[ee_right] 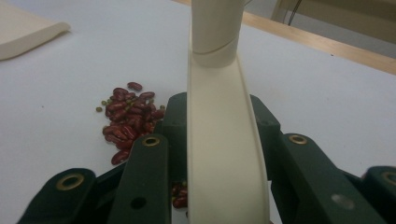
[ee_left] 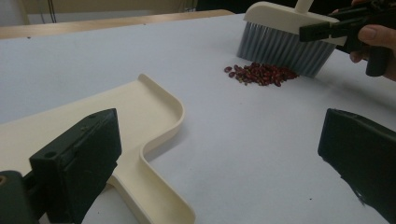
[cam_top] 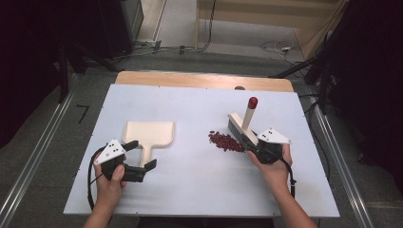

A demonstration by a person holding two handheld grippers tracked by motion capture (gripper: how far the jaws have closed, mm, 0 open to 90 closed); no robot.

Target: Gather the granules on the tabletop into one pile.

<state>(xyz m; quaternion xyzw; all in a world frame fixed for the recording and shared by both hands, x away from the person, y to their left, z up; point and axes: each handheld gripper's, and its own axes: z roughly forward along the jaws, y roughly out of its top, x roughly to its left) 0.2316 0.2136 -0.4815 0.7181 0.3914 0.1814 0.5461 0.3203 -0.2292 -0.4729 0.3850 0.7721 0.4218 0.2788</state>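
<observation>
Sweeping beans into a dustpan looks like the job here. Left side first: left gripper (cam_top: pixel 140 157) has its jaws spread wide either side of the dustpan (cam_top: pixel 149 133) handle, nothing pinched yet, pan lying flat on the white table (cam_top: pixel 190 190). Best move, I'd judge: clamp that handle squarely before any sweeping so the pan can't skid, then bring its open lip toward the pile.

Middle: red beans (cam_top: pixel 225 141) heaped just beside the brush (cam_top: pixel 240 128) bristles, well apart from the pan.

Right: right gripper (cam_top: pixel 253 144) clenched on the brush head, handle with red tip angled up and away. Short, low strokes toward the pan should keep beans from scattering; bristles need to stay touching the table.

View differences: left gripper view gives the bristles (ee_left: pixel 285 49) meeting the bean pile (ee_left: pixel 261 73) and the pan's raised rim (ee_left: pixel 159 116). Right gripper view adds small green beans (ee_right: pixel 105 103) mixed in at the pile's edge, plus the jaws hugging the brush's cream back (ee_right: pixel 224 154).
</observation>
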